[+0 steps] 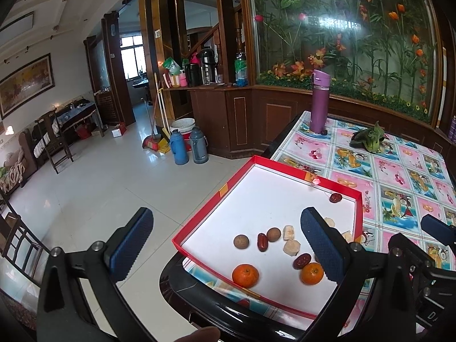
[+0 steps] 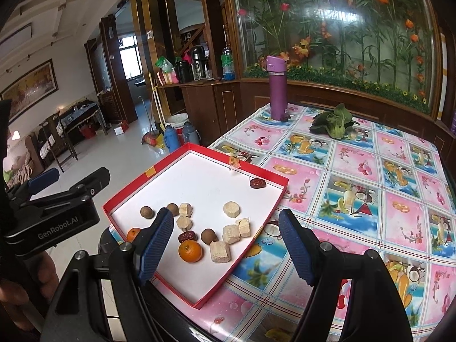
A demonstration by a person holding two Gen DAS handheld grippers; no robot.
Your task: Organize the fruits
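A red tray (image 1: 199,213) (image 2: 128,187) with a white floor sits on the table's near-left corner. It holds two oranges (image 1: 245,276) (image 1: 312,273), brown longans (image 1: 241,241), red dates (image 1: 262,242) and pale cut chunks (image 1: 291,247). One date (image 2: 257,183) lies alone by the far rim. My left gripper (image 1: 228,245) is open and empty, hovering above the tray's near-left edge. My right gripper (image 2: 226,245) is open and empty too, above the tray's near-right part, with an orange (image 2: 190,251) and a chunk (image 2: 219,251) between its fingers' lines. Its left finger (image 2: 156,245) partly hides the other orange (image 2: 133,234).
A purple bottle (image 1: 319,102) (image 2: 278,88) stands at the table's far-left corner, a small dark fruit (image 2: 283,118) at its foot. Leafy greens (image 2: 333,121) lie at the back. The fruit-print tablecloth (image 2: 370,199) stretches right. Tiled floor drops off left of the tray.
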